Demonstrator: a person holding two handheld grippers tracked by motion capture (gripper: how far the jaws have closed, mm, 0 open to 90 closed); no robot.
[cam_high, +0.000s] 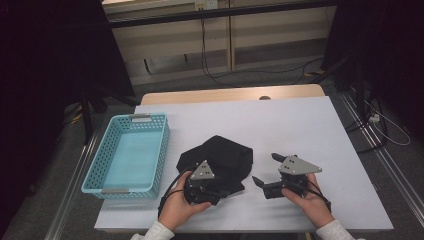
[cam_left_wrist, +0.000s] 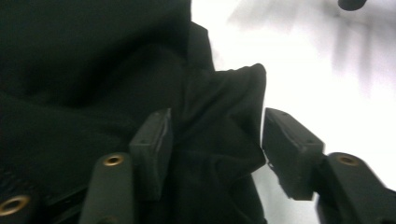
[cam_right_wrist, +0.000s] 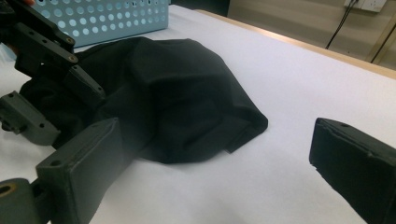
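Straddling a raised fold of the black cloth (cam_left_wrist: 219, 121), the left gripper (cam_high: 216, 186) has its jaws parted and not yet pinching, while the right gripper (cam_high: 264, 170) waits wide open just beside the heap. The cloth lies crumpled at the table's (cam_high: 300, 125) near middle. Beyond it to the left, the blue basket (cam_high: 100, 172) stands empty, so gathering and stowing seem still ahead.

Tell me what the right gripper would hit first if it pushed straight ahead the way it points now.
Most likely the black cloth: the right gripper stands open on bare white table, aimed roughly at the cloth's near edge.
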